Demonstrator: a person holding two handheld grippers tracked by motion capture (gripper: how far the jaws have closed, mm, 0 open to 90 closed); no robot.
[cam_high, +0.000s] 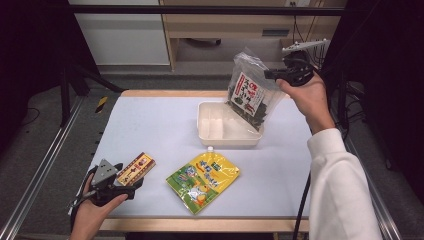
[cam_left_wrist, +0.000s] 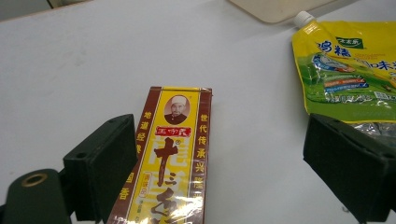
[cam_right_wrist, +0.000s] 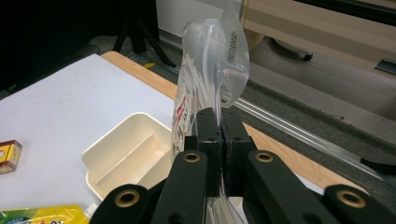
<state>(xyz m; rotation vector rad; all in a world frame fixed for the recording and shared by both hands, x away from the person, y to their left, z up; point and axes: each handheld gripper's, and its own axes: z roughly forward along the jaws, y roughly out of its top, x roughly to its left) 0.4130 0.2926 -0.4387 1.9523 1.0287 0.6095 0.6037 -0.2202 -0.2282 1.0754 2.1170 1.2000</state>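
My right gripper (cam_high: 272, 74) is shut on the clear top edge of a seaweed snack bag (cam_high: 247, 92), holding it in the air over the right end of a cream tray (cam_high: 207, 131). The right gripper view shows both jaws pinching the bag (cam_right_wrist: 212, 70) with the tray (cam_right_wrist: 105, 147) below left. My left gripper (cam_high: 131, 179) is open near the table's front left. A brown and yellow box (cam_left_wrist: 170, 158) lies between its jaws, close to the left one. A yellow-green spouted pouch (cam_high: 203, 179) lies flat at front centre.
The white table top (cam_high: 150, 120) has a wooden rim, with metal rails along both sides. A person's white sleeve (cam_high: 340, 190) comes up the right side. Black stands and a cabinet sit behind the table.
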